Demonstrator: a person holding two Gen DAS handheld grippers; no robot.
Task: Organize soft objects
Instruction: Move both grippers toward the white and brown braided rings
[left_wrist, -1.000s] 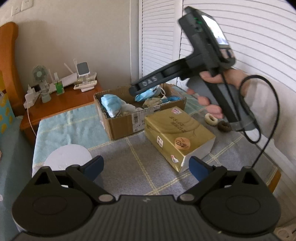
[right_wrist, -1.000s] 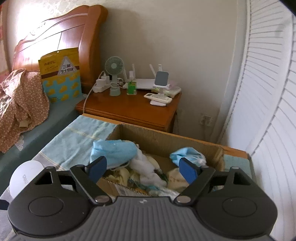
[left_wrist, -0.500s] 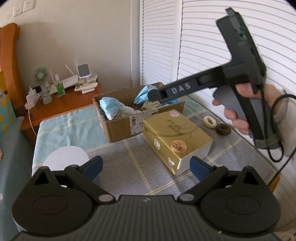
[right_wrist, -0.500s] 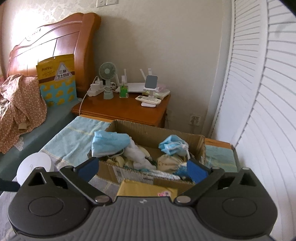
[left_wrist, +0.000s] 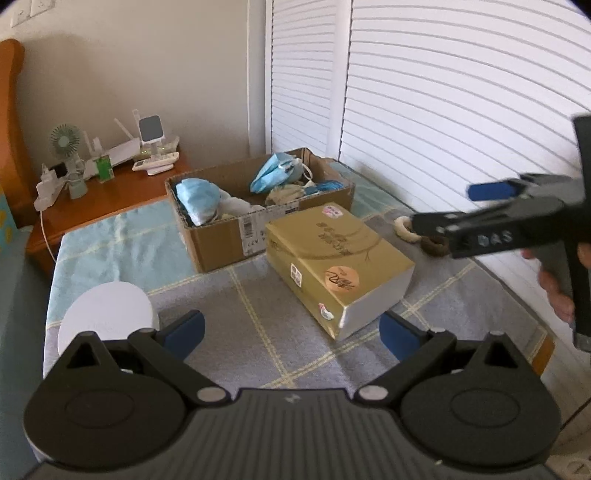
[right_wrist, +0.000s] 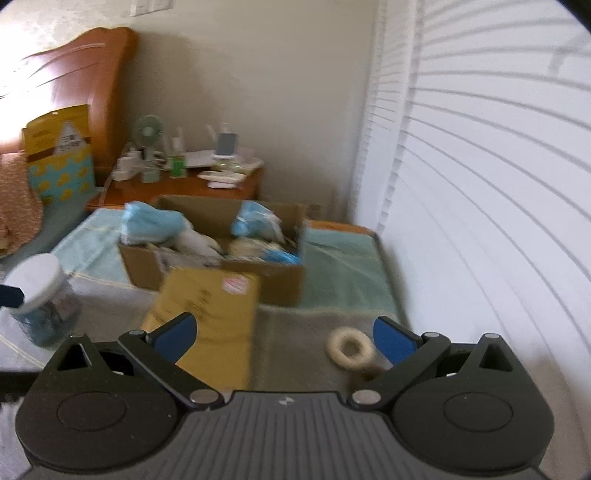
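A cardboard box (left_wrist: 229, 236) holds blue masks (left_wrist: 197, 197) and other soft items; it also shows in the right wrist view (right_wrist: 280, 280). A cream ring (right_wrist: 350, 348) and a dark brown ring (left_wrist: 434, 245) lie on the grey cloth right of a gold tissue pack (left_wrist: 332, 258). My left gripper (left_wrist: 291, 330) is open and empty, hovering low in front of the pack. My right gripper (right_wrist: 282, 332) is open and empty, above the cloth, with the cream ring just inside its right finger. It shows side-on in the left wrist view (left_wrist: 476, 206), over the rings.
A white-lidded jar (right_wrist: 40, 299) stands at the left; its lid shows in the left wrist view (left_wrist: 107, 314). A wooden nightstand (left_wrist: 103, 206) with a fan and chargers is behind the box. White shutters (left_wrist: 443, 129) run along the right. A bed headboard (right_wrist: 74, 88) is far left.
My right gripper has pulled back from above the cardboard box, to the right and lower, toward the rings. The left gripper has hardly moved.
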